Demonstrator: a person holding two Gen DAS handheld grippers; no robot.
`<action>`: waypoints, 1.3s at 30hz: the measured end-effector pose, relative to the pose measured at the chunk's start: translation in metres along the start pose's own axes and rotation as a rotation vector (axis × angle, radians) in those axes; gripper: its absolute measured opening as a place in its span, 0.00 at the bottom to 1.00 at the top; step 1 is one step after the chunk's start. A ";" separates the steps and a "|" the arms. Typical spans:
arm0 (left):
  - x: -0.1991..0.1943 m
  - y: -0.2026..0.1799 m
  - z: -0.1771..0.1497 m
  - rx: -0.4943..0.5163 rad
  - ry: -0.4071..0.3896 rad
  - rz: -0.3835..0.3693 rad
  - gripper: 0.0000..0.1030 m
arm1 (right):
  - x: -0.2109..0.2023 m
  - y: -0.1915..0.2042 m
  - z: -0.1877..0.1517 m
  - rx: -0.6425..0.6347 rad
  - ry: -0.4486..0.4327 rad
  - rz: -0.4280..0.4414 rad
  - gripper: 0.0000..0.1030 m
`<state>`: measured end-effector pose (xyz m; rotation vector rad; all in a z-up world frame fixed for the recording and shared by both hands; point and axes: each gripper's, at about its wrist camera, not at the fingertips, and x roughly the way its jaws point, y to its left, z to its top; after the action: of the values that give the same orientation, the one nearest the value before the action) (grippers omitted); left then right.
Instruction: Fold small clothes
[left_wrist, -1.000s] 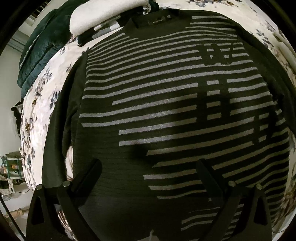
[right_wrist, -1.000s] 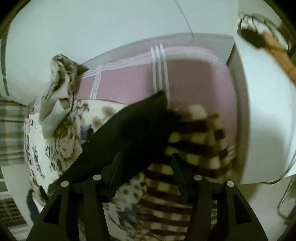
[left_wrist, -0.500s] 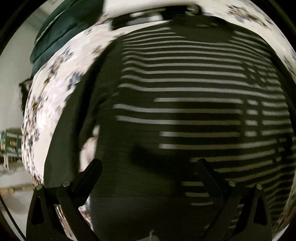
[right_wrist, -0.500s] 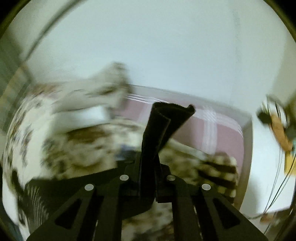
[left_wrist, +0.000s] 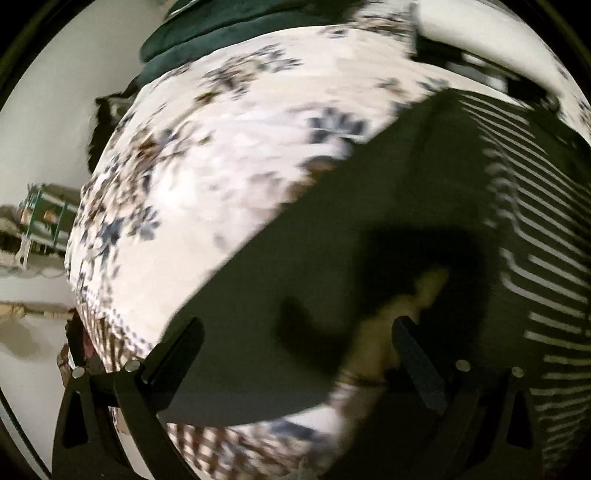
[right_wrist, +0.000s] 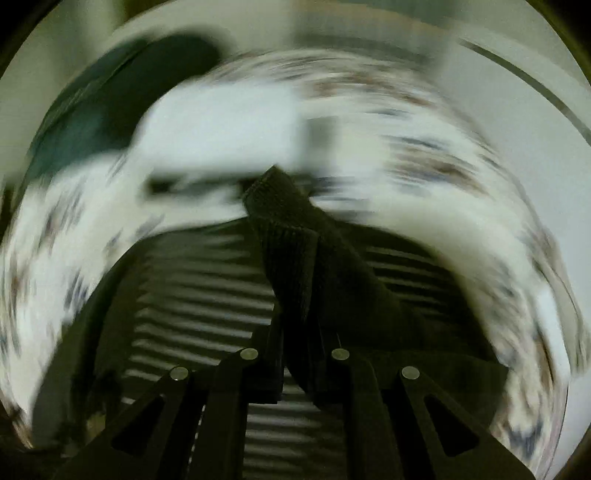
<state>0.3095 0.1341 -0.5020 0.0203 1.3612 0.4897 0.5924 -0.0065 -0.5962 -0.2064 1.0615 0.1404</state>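
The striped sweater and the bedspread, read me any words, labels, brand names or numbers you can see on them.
None can be read.
striped sweater: only plain light stripes show; no letters, label or number visible.
floral bedspread: flower print only, blurred.
sleeve in the right claw: plain dark knit, no tag showing.

Right tool (right_wrist: 299, 354) now carrying pinched sleeve (right_wrist: 295, 254) above striped sweater (right_wrist: 207, 295), left tool (left_wrist: 295, 339) shifted over other sleeve (left_wrist: 295, 258)
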 end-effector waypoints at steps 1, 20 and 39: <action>0.003 0.010 0.001 -0.011 0.001 0.007 1.00 | 0.011 0.031 0.000 -0.064 0.016 0.017 0.08; 0.007 -0.032 0.090 0.149 -0.069 -0.278 1.00 | 0.003 -0.071 -0.109 0.379 0.304 0.189 0.60; 0.037 -0.096 0.136 0.250 -0.079 -0.290 0.05 | 0.003 -0.283 -0.136 0.815 0.242 0.045 0.60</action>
<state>0.4728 0.0967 -0.5343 0.0458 1.3138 0.0737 0.5382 -0.3133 -0.6346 0.5483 1.2831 -0.2871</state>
